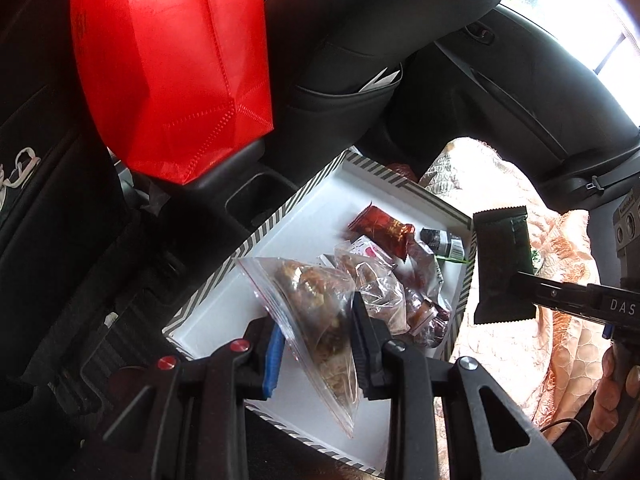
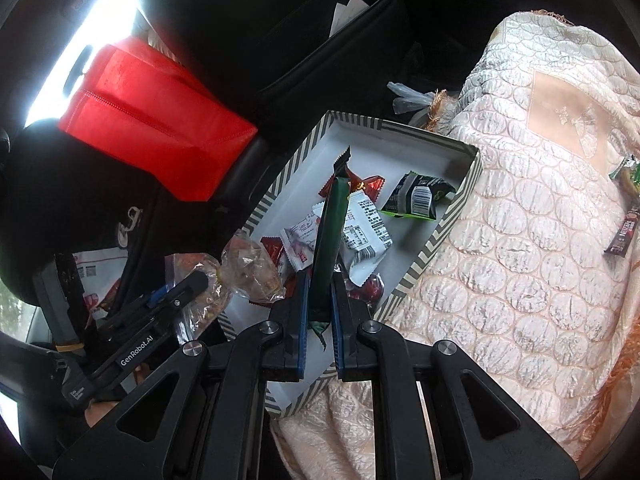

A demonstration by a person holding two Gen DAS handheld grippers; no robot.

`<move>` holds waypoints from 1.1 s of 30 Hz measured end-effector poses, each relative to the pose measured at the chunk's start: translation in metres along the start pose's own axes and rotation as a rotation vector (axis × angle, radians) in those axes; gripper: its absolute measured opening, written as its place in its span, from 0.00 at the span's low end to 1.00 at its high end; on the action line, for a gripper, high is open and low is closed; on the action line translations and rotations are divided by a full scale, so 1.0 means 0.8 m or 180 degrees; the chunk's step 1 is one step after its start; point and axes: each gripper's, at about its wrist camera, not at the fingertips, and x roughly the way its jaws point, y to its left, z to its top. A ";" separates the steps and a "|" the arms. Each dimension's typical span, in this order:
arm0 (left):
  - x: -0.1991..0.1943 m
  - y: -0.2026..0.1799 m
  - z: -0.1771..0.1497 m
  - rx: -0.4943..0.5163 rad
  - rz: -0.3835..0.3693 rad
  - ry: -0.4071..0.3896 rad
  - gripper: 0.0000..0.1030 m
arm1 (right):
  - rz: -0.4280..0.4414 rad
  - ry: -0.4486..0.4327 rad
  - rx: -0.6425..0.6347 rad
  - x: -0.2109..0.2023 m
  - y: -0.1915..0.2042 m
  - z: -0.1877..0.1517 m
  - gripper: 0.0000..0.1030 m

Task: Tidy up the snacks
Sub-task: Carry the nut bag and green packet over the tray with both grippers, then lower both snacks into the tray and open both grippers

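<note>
A striped-rim white box [image 1: 304,216] [image 2: 436,148] sits on a car seat and holds several snack packets. My left gripper [image 1: 316,328] is shut on a clear zip bag of brown snacks [image 1: 320,304], held over the box; the bag also shows in the right wrist view [image 2: 208,280]. My right gripper [image 2: 320,300] is shut on a dark green snack bar [image 2: 330,232], upright above the box; in the left wrist view the bar [image 1: 504,264] hangs beside the box's right rim. A red packet [image 1: 380,228], a white packet [image 2: 364,232] and a black-green packet [image 2: 416,196] lie inside.
A red fabric bag [image 1: 172,68] [image 2: 156,132] hangs over the centre console to the left. A peach quilted blanket [image 2: 520,220] covers the seat on the right, with a Nescafe stick [image 2: 622,236] and a green packet [image 2: 628,168] on it. Black seat backs rise behind.
</note>
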 end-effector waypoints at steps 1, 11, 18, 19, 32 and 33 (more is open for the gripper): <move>0.001 0.000 -0.001 0.0000 0.0007 0.0004 0.31 | -0.0005 0.0016 -0.0007 0.003 0.002 0.000 0.09; 0.021 0.004 -0.007 -0.0018 0.0074 0.0114 0.31 | 0.0007 0.0182 -0.0132 0.036 0.021 0.005 0.09; 0.032 0.004 -0.012 -0.0021 0.0112 0.0160 0.31 | 0.0023 0.0336 -0.0179 0.071 0.035 0.005 0.09; 0.033 0.003 -0.012 -0.0021 0.0119 0.0168 0.31 | 0.0023 0.0362 -0.0184 0.077 0.037 0.005 0.09; 0.047 0.001 -0.017 -0.0022 0.0242 0.0217 0.32 | 0.0034 0.0552 -0.0065 0.115 0.024 -0.001 0.09; 0.047 0.001 -0.017 -0.0021 0.0254 0.0218 0.33 | 0.0059 0.0553 -0.0044 0.114 0.022 -0.001 0.09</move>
